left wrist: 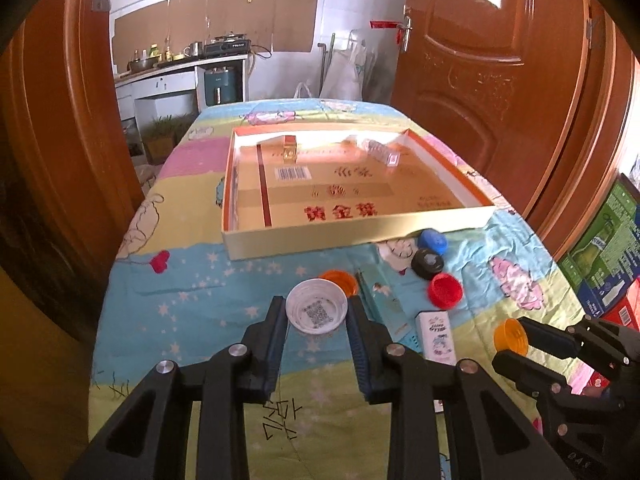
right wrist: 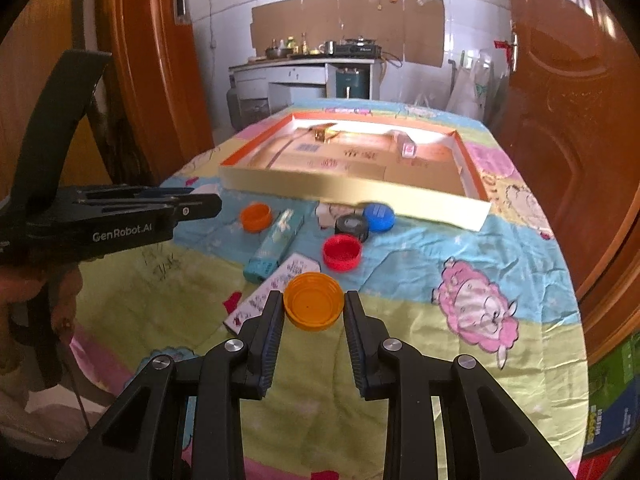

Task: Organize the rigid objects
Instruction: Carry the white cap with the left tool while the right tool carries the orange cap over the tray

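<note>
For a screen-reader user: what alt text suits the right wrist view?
The right gripper clamps an orange bottle cap above a cartoon-print tablecloth. Beyond lie red, black, blue and orange caps before a shallow cardboard tray.

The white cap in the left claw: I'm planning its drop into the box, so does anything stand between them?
Nothing visible blocks it. The white cap is gripped in the left claw, and only bare cloth lies before the box, whose low near wall it must clear.
</note>
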A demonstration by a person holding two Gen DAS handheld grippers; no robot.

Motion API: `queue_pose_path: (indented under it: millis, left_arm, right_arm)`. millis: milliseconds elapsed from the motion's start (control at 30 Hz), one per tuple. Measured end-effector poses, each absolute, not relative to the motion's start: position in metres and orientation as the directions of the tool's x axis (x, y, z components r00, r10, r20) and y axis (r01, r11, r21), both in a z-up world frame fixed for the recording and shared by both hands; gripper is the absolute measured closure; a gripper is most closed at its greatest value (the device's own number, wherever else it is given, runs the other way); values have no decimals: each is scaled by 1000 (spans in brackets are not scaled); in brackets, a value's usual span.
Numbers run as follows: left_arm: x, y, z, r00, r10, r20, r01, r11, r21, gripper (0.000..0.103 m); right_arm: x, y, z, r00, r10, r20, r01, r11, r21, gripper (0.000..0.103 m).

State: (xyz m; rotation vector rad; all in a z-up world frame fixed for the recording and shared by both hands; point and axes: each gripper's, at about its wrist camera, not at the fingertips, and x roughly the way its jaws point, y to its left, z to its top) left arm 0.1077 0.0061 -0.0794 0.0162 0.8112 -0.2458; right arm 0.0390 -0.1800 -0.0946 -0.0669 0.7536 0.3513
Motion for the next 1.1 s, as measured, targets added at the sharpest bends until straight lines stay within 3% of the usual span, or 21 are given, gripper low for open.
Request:
queue_pose_path:
  millis: [1100]
  left_arm:
    - [169,-9,-34,723,-217,-656,218,972,-82,72]
  right_arm:
    - [112,-189,-53,750,277,-601,-337,941,13,72]
